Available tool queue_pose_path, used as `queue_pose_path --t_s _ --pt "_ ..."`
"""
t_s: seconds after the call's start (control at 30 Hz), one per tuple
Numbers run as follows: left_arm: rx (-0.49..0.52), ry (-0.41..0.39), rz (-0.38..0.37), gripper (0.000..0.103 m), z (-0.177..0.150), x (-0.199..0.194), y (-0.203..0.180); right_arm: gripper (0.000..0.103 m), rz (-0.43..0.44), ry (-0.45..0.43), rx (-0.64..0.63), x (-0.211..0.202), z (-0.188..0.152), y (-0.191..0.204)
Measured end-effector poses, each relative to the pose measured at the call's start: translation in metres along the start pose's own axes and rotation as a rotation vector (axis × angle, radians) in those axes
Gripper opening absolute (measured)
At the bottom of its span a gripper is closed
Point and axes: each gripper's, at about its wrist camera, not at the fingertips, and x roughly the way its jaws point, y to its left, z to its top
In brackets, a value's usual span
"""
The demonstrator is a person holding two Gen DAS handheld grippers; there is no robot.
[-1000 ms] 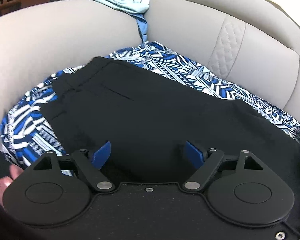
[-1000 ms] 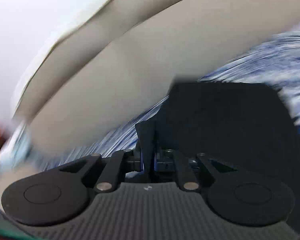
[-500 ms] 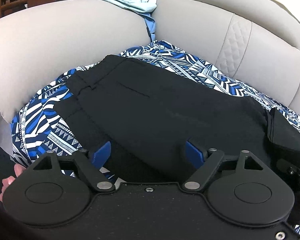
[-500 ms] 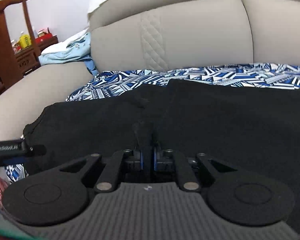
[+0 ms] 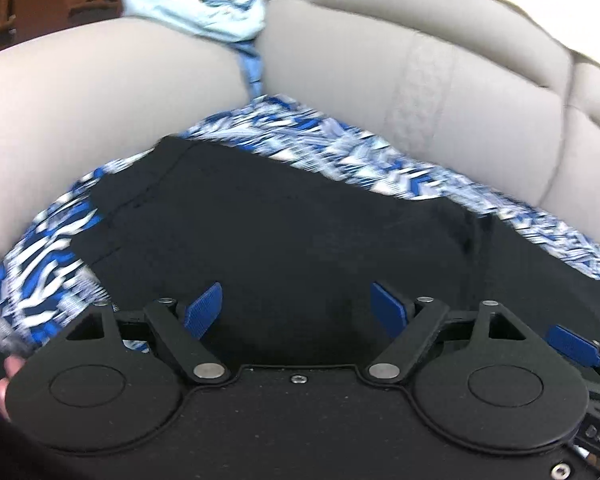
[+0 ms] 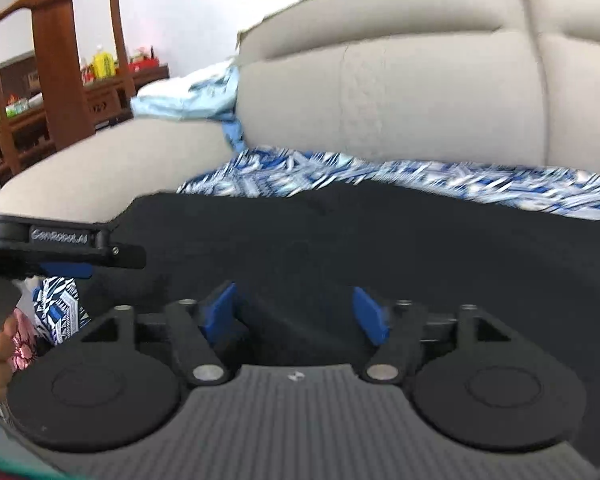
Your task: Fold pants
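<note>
Left side first: left gripper [image 5: 297, 312] hovering low over the near edge of the black pants [image 5: 284, 232], 2 blue pads spread apart and closing in a little at this moment, with black cloth seen below the gap but not pressed by either pad. Pants lying flat on the blue-and-white patterned cloth [image 5: 52, 256], which covers the seat of the beige sofa [image 5: 100, 92]. Waistband end, with its seam, toward the sofa arm at the left; a fold edge or layer step visible toward the right. Light blue garment [image 5: 204, 12] bunched on top of the sofa arm, well apart from the work.

Right side next: right gripper [image 6: 296, 314] also low over the pants [image 6: 340, 240], jaws opening now, pads wide apart, nothing pinched between them; black fabric under the gap only. Left gripper visible there from the side, at the left edge of the picture.

Handling, as judgement: soft, light, limp cloth, not fragile and not slippery, likely to sag and to drag its lower layer when lifted. Best hold probably at an edge or corner, pinching all layers together, 1 gripper at each end of the same edge, to keep the fold straight. Some risk of catching the patterned cloth below together with the pants.
</note>
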Motion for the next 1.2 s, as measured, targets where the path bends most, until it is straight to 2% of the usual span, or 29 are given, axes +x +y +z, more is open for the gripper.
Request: queue_pose_path --t_s 0.03,0.07,0.1,0.23,0.33,0.4,0.47,0.53,0.63,0.73,0.8,0.83,0.93,0.97,1.1,1.2 --pt "0.008 -0.007 -0.027 0.069 0.002 0.0 -0.006 0.083 -0.039 -0.033 0.015 -0.011 -0.003 -0.008" --pt "0.019 -0.012 -0.059 0.057 0.005 0.0 -0.014 0.083 -0.086 -0.064 0.039 -0.022 -0.006 -0.016" --pt "0.031 -0.011 -0.09 0.051 0.006 0.0 -0.022 0.084 -0.122 -0.082 0.065 -0.03 -0.008 -0.025" --pt "0.126 -0.018 -0.205 0.049 0.004 -0.001 -0.065 0.084 -0.302 -0.149 0.182 -0.067 -0.015 -0.064" --pt "0.254 -0.026 -0.266 0.049 -0.009 -0.005 -0.101 0.084 -0.513 -0.143 0.275 -0.09 -0.024 -0.092" --pt "0.334 -0.024 -0.292 0.049 -0.022 -0.005 -0.124 0.065 -0.607 -0.094 0.335 -0.101 -0.032 -0.111" --pt "0.386 -0.012 -0.306 0.049 -0.035 -0.001 -0.14 0.022 -0.651 -0.037 0.379 -0.107 -0.041 -0.122" --pt "0.405 0.015 -0.3 0.049 -0.047 0.006 -0.148 0.021 -0.642 -0.002 0.388 -0.112 -0.05 -0.123" --pt "0.403 0.052 -0.275 0.049 -0.061 0.012 -0.148 0.024 -0.648 0.025 0.317 -0.118 -0.056 -0.109" --pt "0.441 0.011 -0.237 0.049 -0.07 0.009 -0.147 0.028 -0.673 0.045 0.292 -0.121 -0.062 -0.1" --pt "0.466 0.0 -0.216 0.054 -0.073 0.007 -0.142 0.037 -0.674 0.052 0.311 -0.126 -0.064 -0.098" --pt "0.463 0.004 -0.208 0.055 -0.073 0.009 -0.138 0.045 -0.67 0.055 0.323 -0.128 -0.065 -0.098" --pt "0.403 0.026 -0.218 0.064 -0.07 0.013 -0.126 0.051 -0.671 0.059 0.316 -0.132 -0.066 -0.095" --pt "0.387 0.03 -0.222 0.066 -0.068 0.015 -0.123 0.054 -0.677 0.056 0.319 -0.13 -0.065 -0.095" --pt "0.391 0.025 -0.211 0.072 -0.067 0.016 -0.119 0.058 -0.66 0.006 0.371 -0.135 -0.066 -0.099" --pt "0.386 0.021 -0.206 0.076 -0.067 0.016 -0.116 0.062 -0.668 -0.028 0.355 -0.134 -0.066 -0.093"
